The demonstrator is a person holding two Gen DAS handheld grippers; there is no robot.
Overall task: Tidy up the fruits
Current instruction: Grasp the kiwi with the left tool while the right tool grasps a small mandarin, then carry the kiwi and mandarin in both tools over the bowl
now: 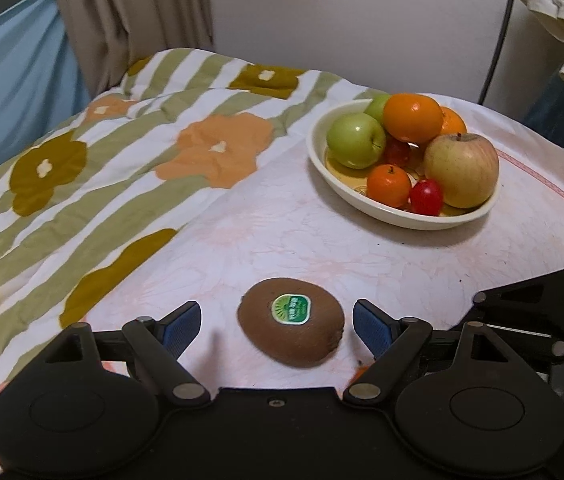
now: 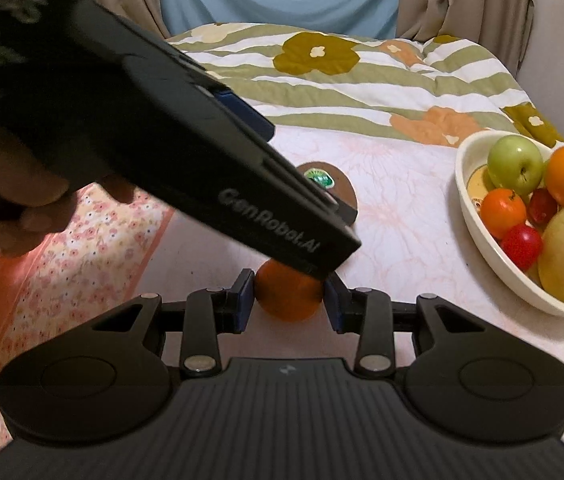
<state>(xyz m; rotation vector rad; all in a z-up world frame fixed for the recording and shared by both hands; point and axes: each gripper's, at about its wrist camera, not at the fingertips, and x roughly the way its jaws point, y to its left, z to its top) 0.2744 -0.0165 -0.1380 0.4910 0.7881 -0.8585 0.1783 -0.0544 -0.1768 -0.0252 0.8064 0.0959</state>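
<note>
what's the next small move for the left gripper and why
Probably ease the left gripper a little further forward and close on the kiwi. Its jaws stand open with the kiwi lying between the pads on the cloth, untouched. The right gripper is already shut on an orange, and the bowl of fruit sits nearby.

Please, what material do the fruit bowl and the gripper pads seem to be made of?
The bowl: probably glazed ceramic or melamine, with a smooth cream rim and soft sheen. The blue pads on the left hand-held gripper: likely rubber, matte with fine ribbed texture.
</note>
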